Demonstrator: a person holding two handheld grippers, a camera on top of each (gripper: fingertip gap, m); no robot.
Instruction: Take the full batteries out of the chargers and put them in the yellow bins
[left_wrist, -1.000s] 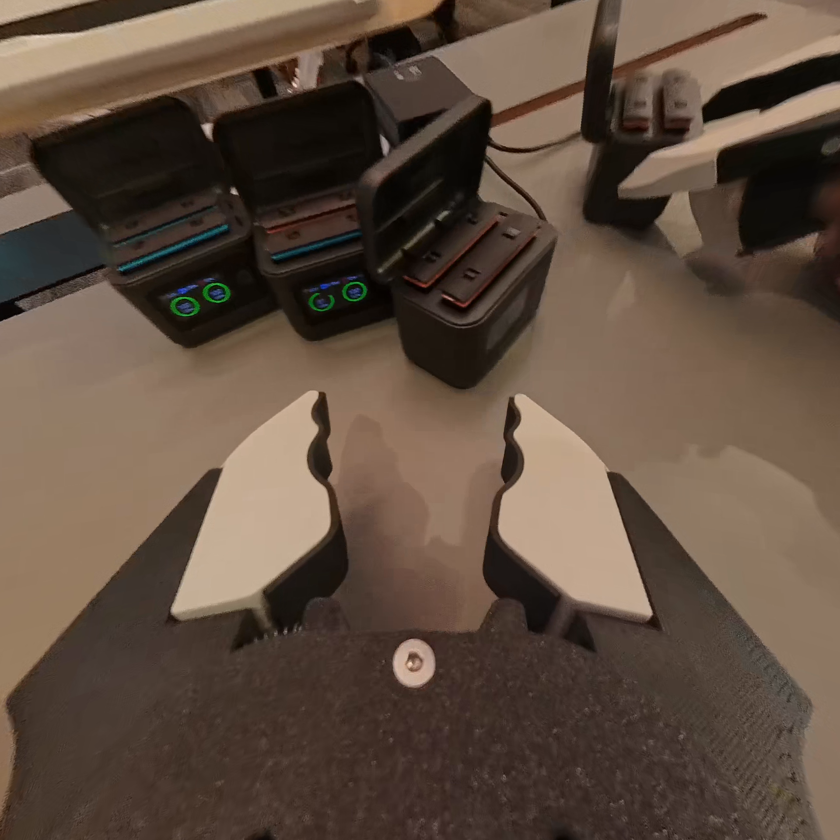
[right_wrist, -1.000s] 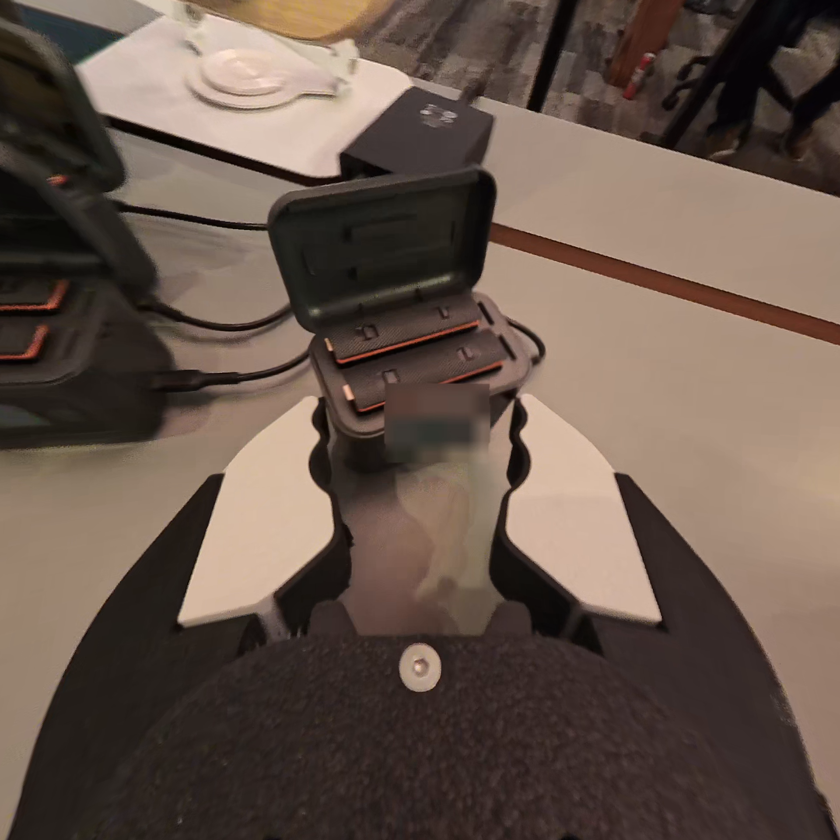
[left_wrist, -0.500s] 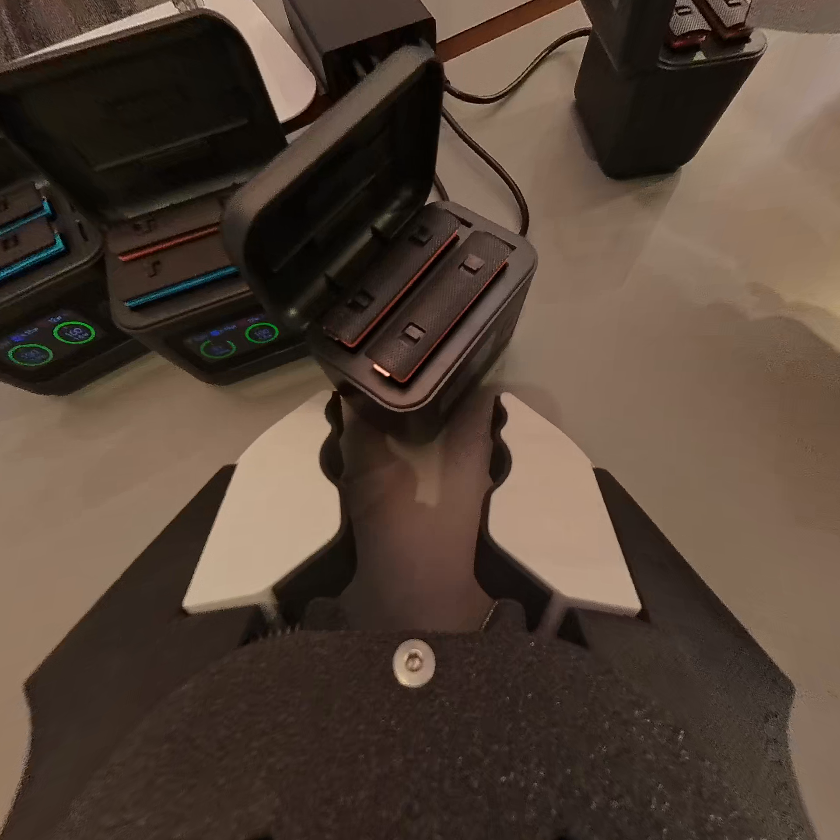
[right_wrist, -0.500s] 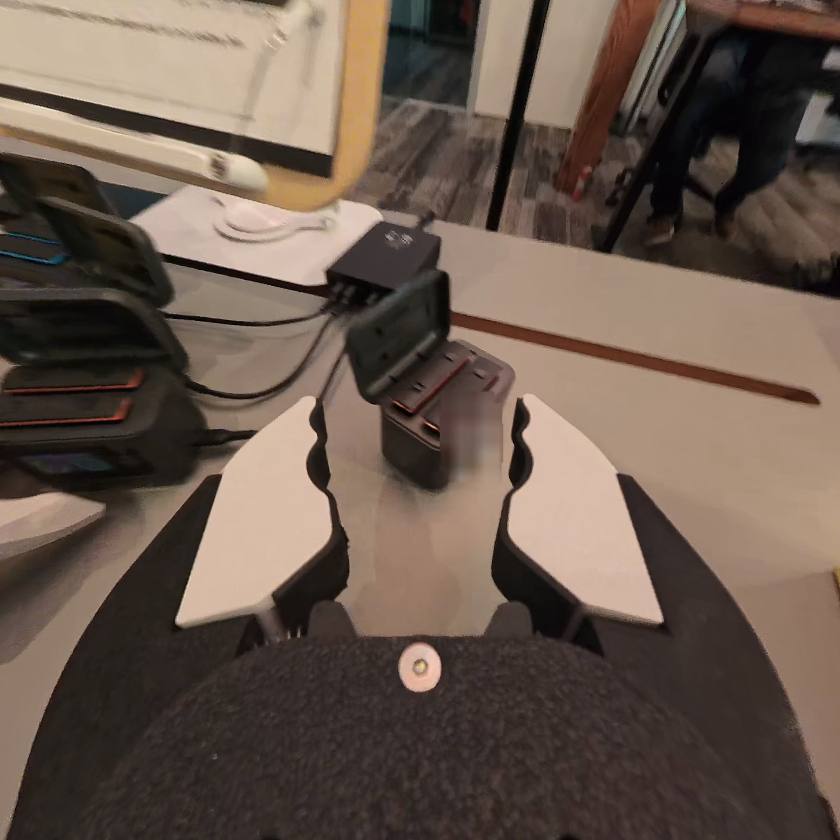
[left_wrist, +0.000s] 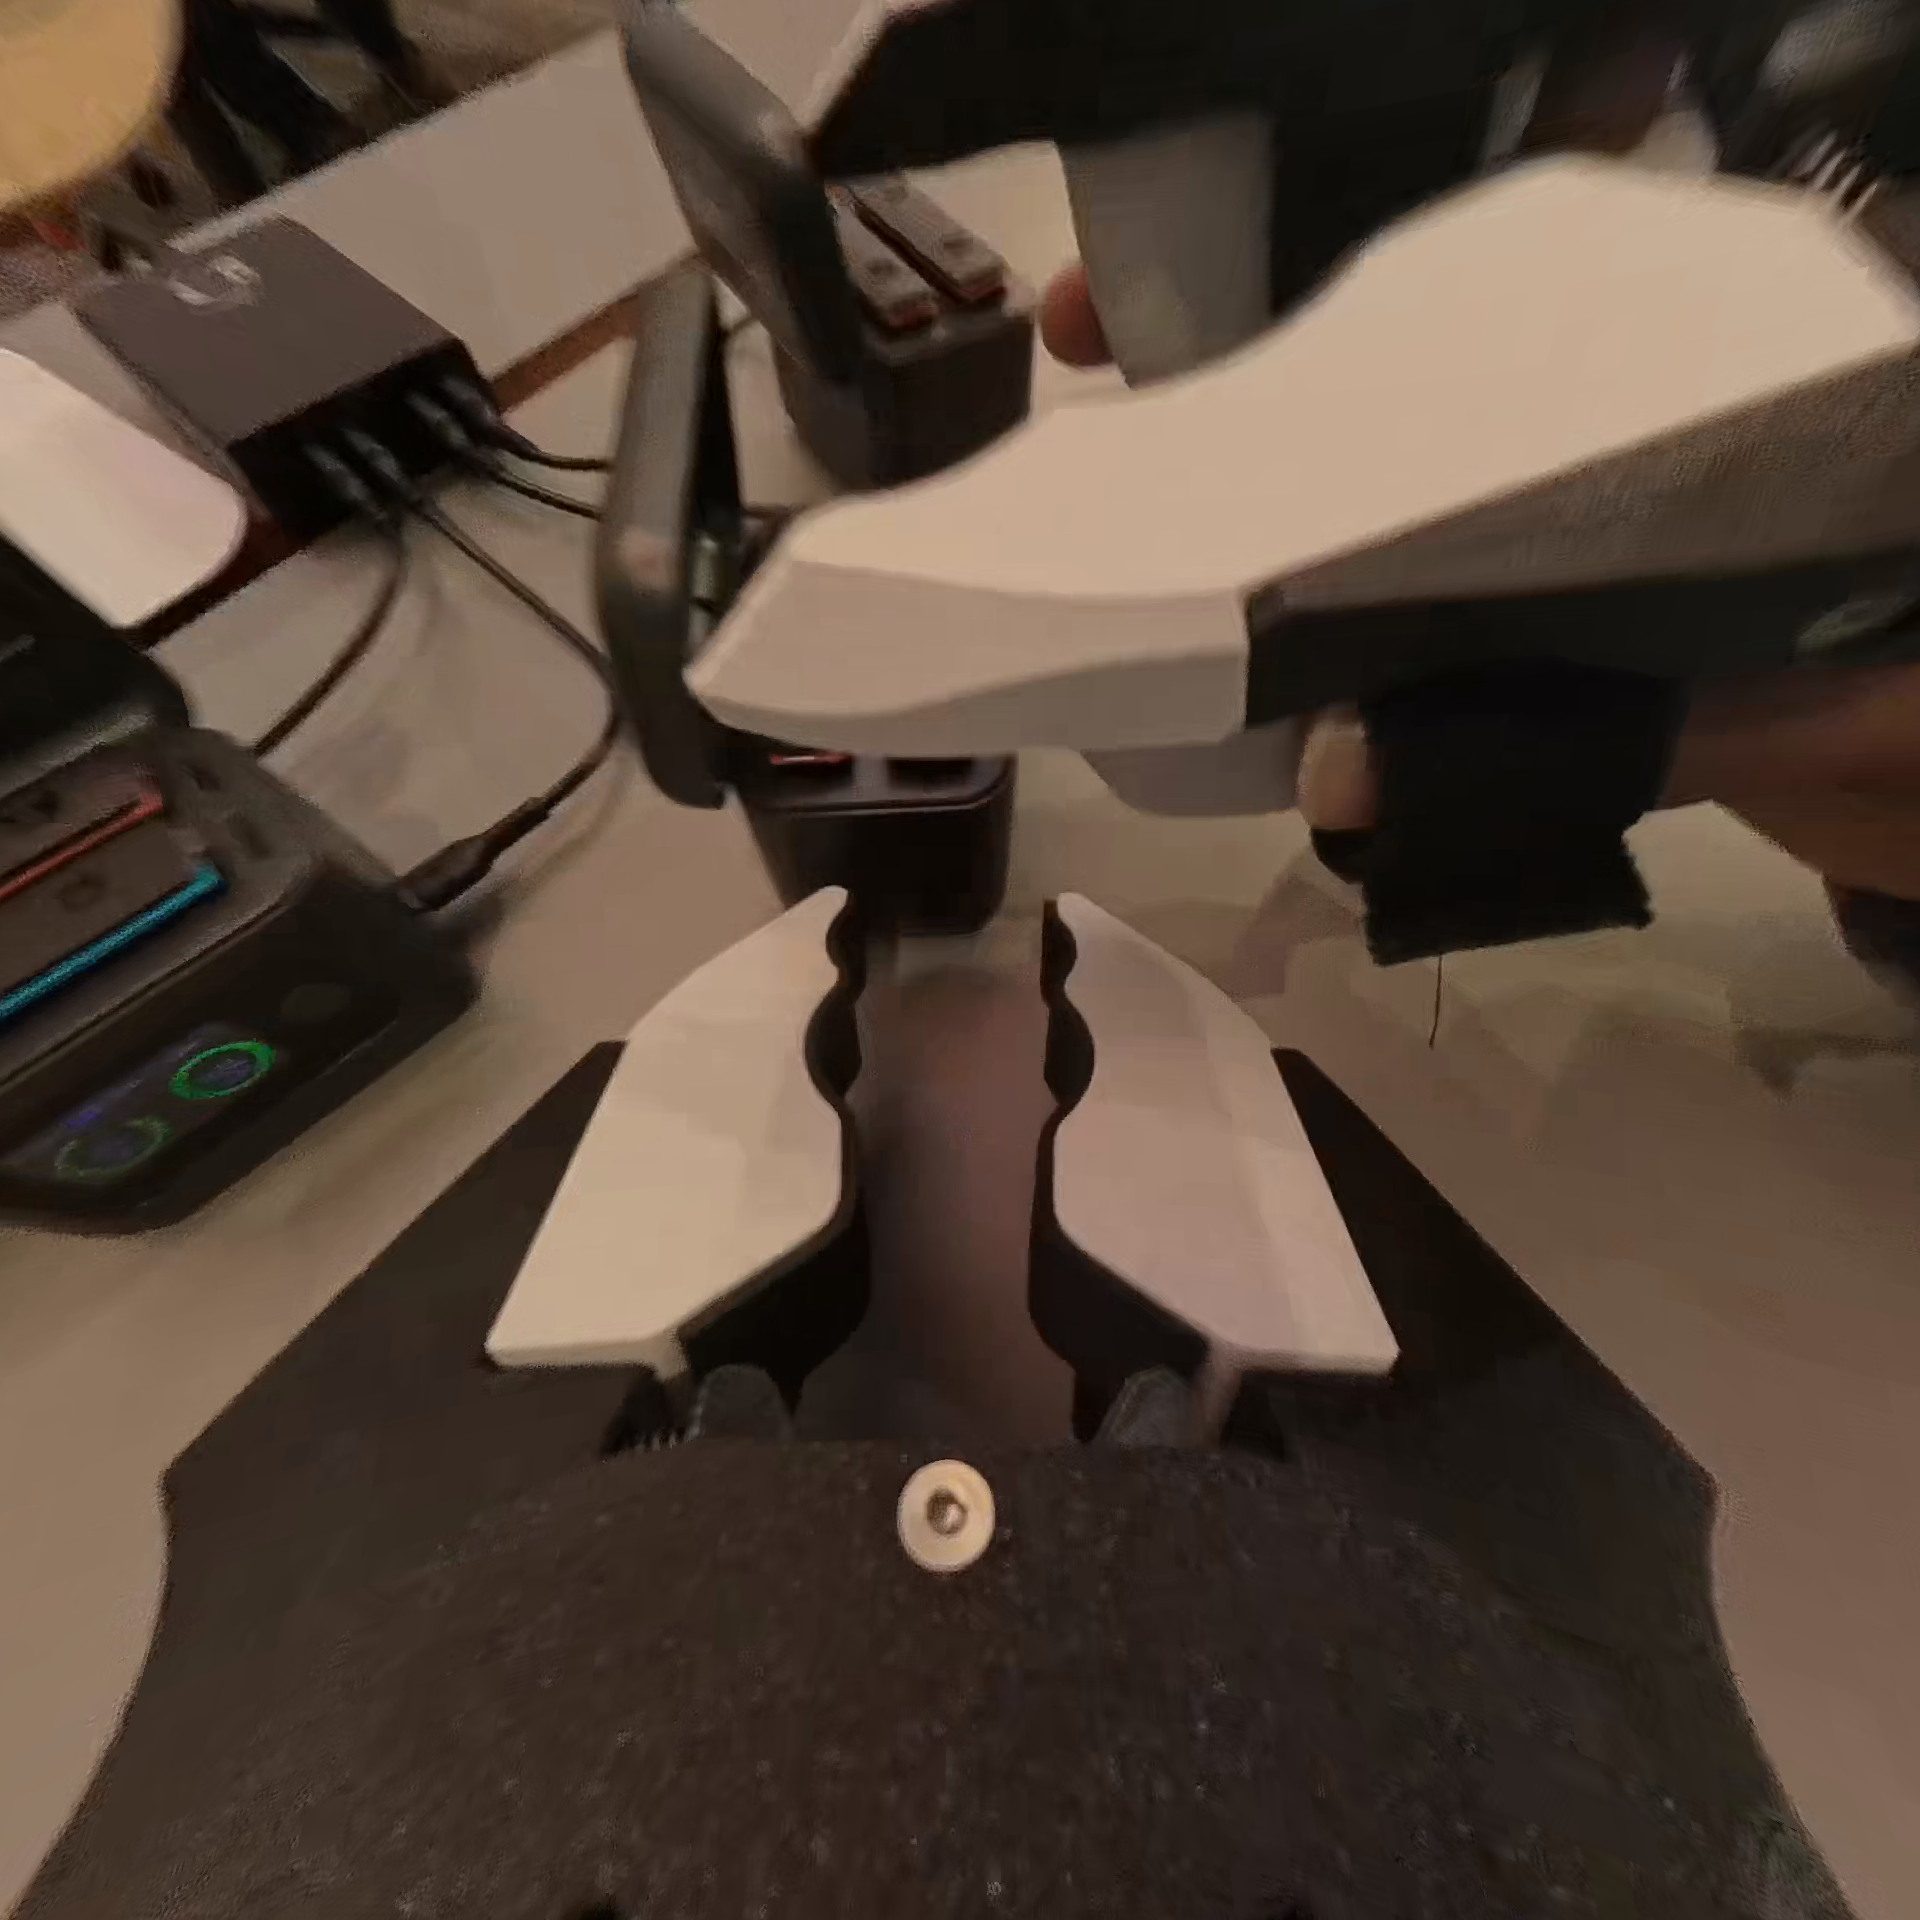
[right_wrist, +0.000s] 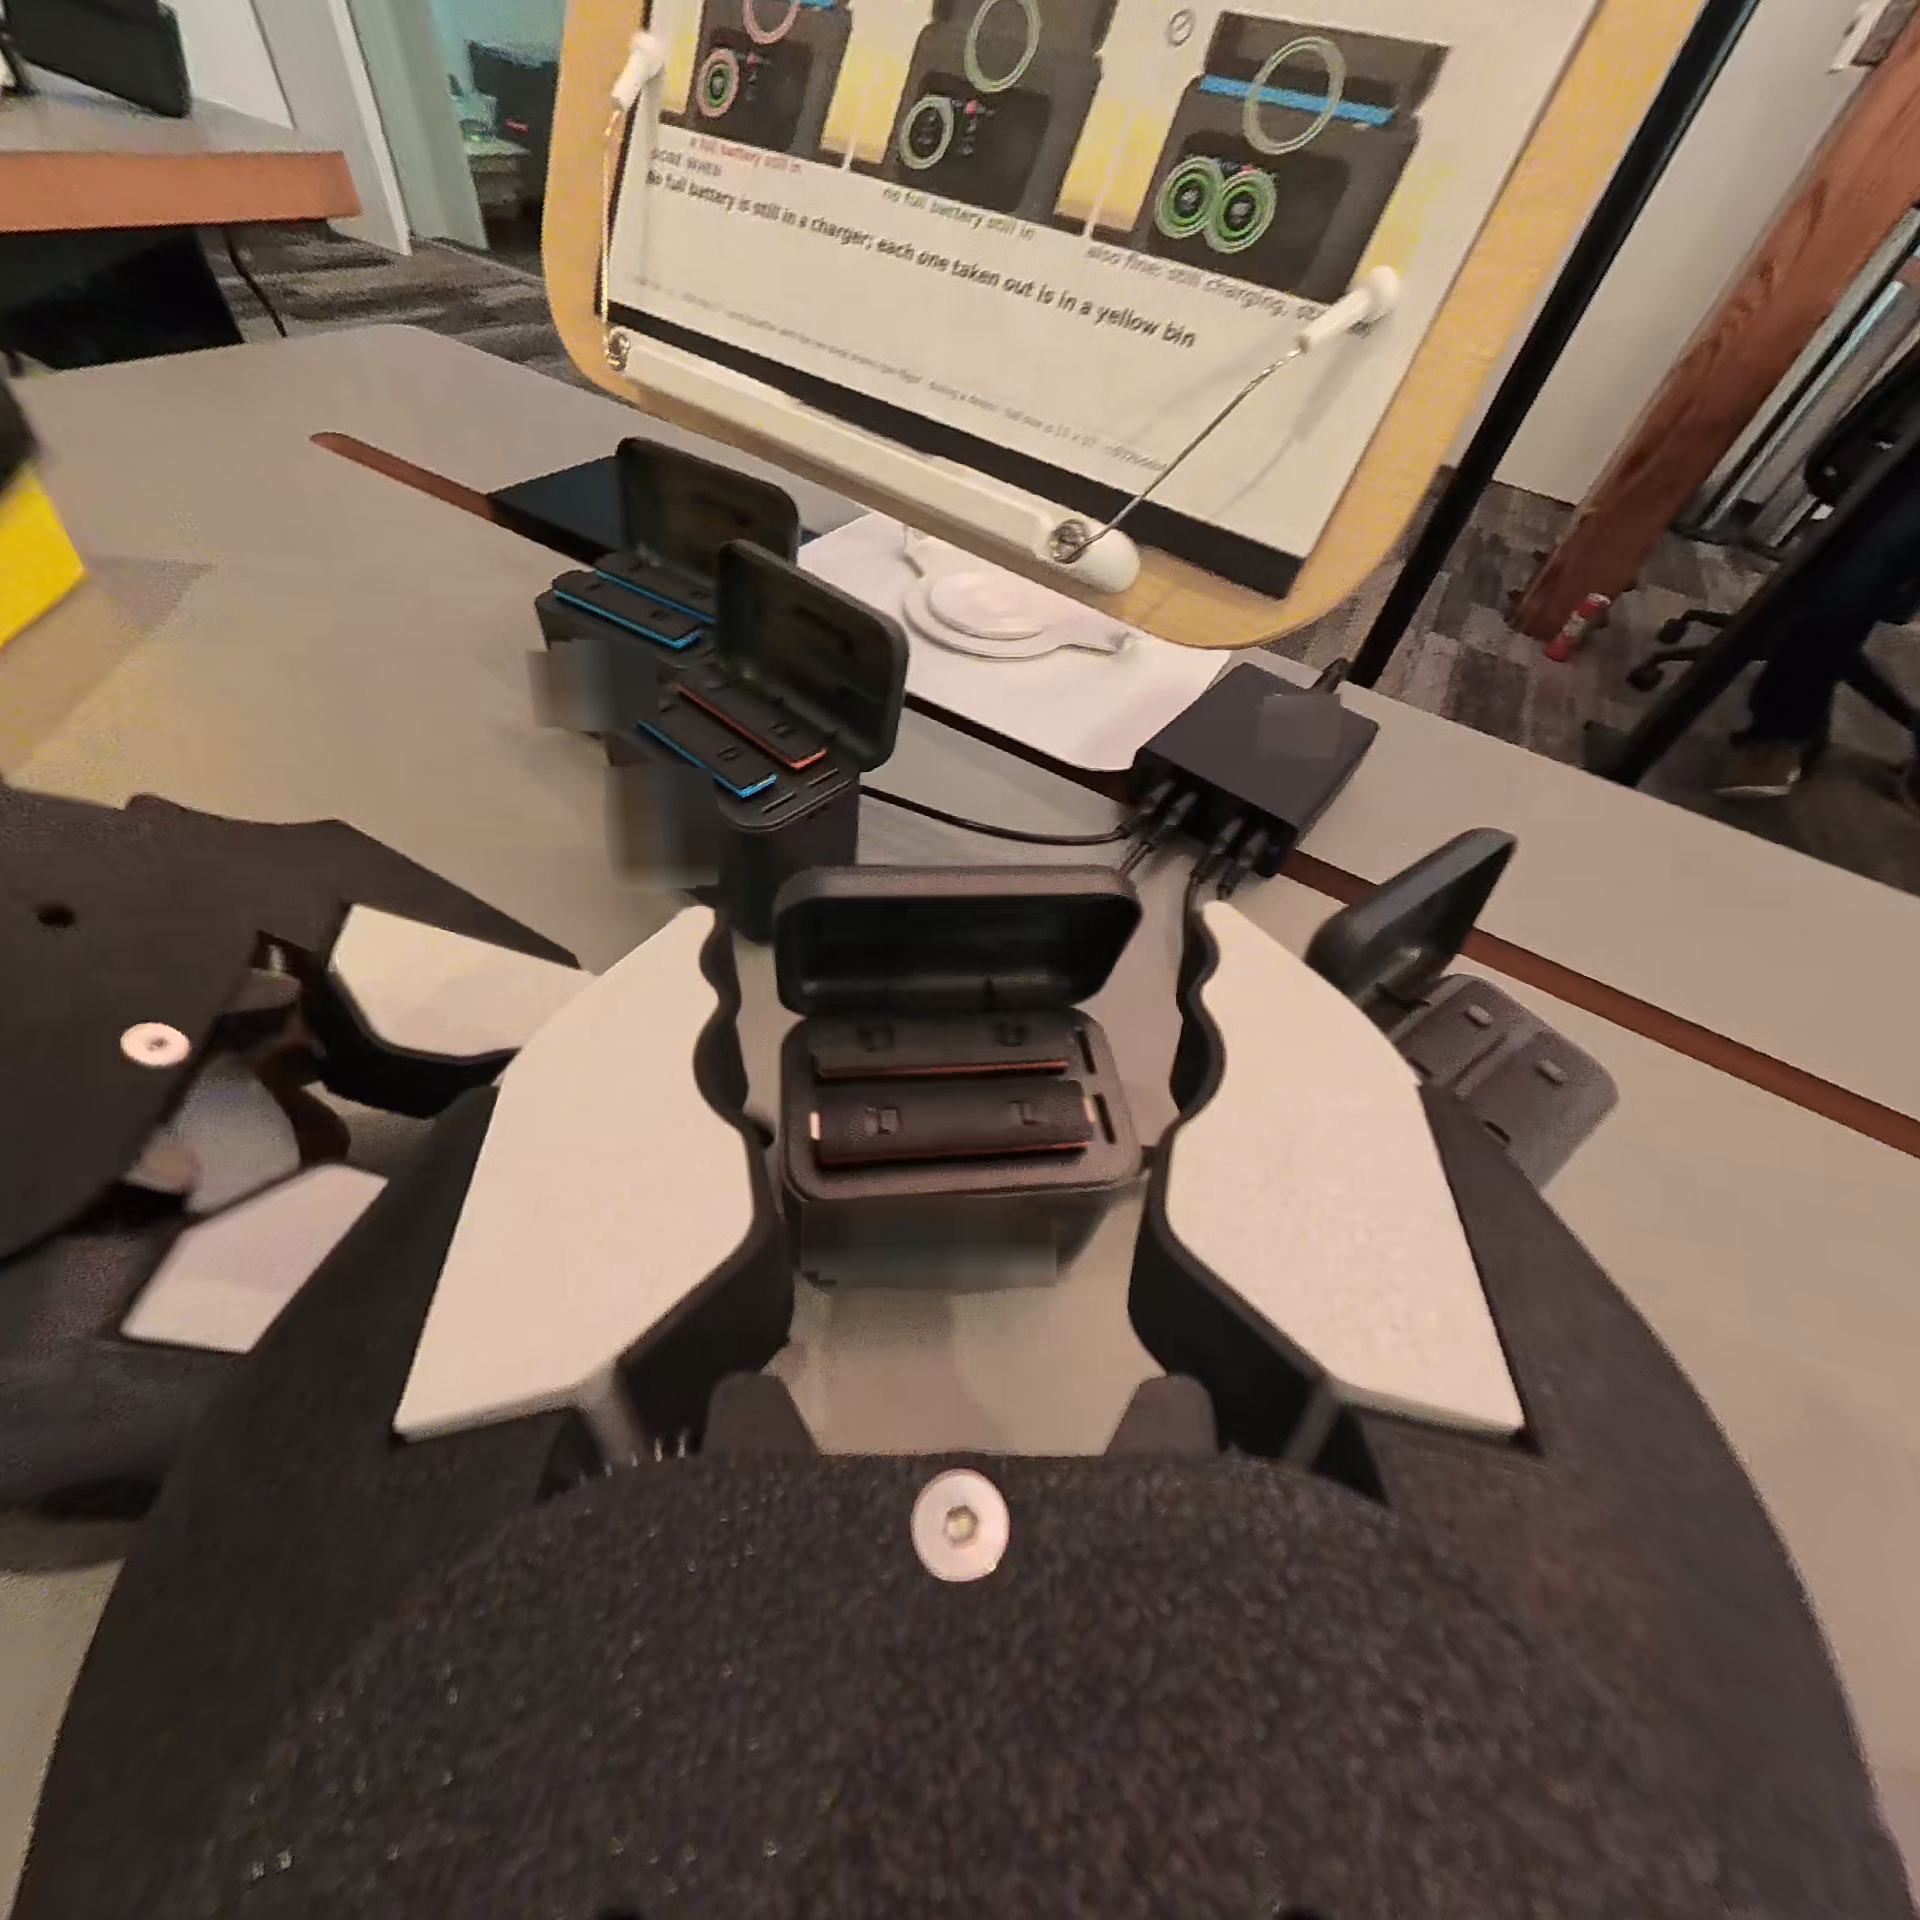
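At the far left edge of the right wrist view a yellow bin (right_wrist: 31, 561) sits on the grey surface (right_wrist: 312, 665), well apart from the chargers. Below it the left gripper (right_wrist: 301, 1122) reaches in from the left, its jaws apart with nothing between them; in its own view the left gripper (left_wrist: 948, 914) points at the base of the near charger (left_wrist: 883, 852), tips just short of it. Left of that in the left wrist view stands a charger with green rings lit on its display (left_wrist: 156, 1101), and behind it a black power hub (left_wrist: 281, 364) with cables running out. Moving right in the right wrist view, two open chargers stand in a row: the far one (right_wrist: 644, 613) with blue-edged batteries and the next (right_wrist: 790, 727) with one blue-edged and one red-edged battery. In the middle, the near charger (right_wrist: 956, 1101) has its lid up and two red-edged batteries (right_wrist: 945, 1132) seated in its slots, the front one looking slightly raised. The right gripper (right_wrist: 951, 935) hovers over it, jaws wide apart on either side of the case, holding nothing. Behind stands a framed instruction board (right_wrist: 1039, 260). To the right another open charger (right_wrist: 1475, 1049) sits just beside the right finger.
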